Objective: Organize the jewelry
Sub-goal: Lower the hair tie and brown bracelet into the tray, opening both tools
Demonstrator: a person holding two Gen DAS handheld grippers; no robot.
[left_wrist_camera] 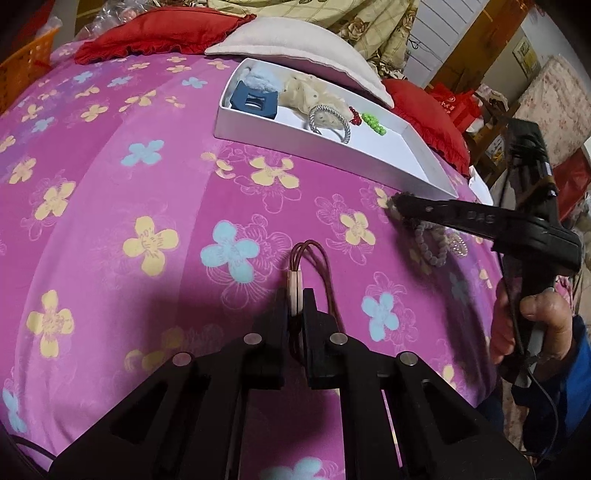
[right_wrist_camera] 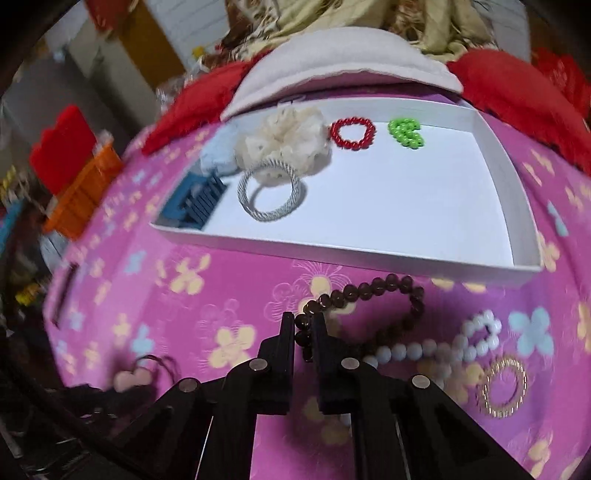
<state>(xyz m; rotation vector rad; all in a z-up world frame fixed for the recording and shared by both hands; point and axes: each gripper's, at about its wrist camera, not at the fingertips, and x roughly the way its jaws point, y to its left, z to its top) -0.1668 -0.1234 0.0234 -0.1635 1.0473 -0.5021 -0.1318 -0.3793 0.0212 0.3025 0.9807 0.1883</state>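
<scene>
Jewelry half sorted on pink floral bedspread [left_wrist_camera: 110, 206]; white tray [right_wrist_camera: 513, 206] at far side holds cream scrunchie [right_wrist_camera: 288, 142], silver hair tie [right_wrist_camera: 271, 194], red bead bracelet [right_wrist_camera: 351, 133], green beads [right_wrist_camera: 405, 132], likely the sorted pieces; right gripper [right_wrist_camera: 303, 334] pinches dark bead bracelet [right_wrist_camera: 384, 291] near tray's front wall, probably for lifting in; left gripper [left_wrist_camera: 296, 301] pressed on brown hair tie [left_wrist_camera: 310, 258], raised off bedspread; white bead bracelet [right_wrist_camera: 424, 349] and gold ring [right_wrist_camera: 503, 386] wait at right.

Pink floral bedspread [left_wrist_camera: 110, 192]; red cushions [left_wrist_camera: 155, 35]
</scene>
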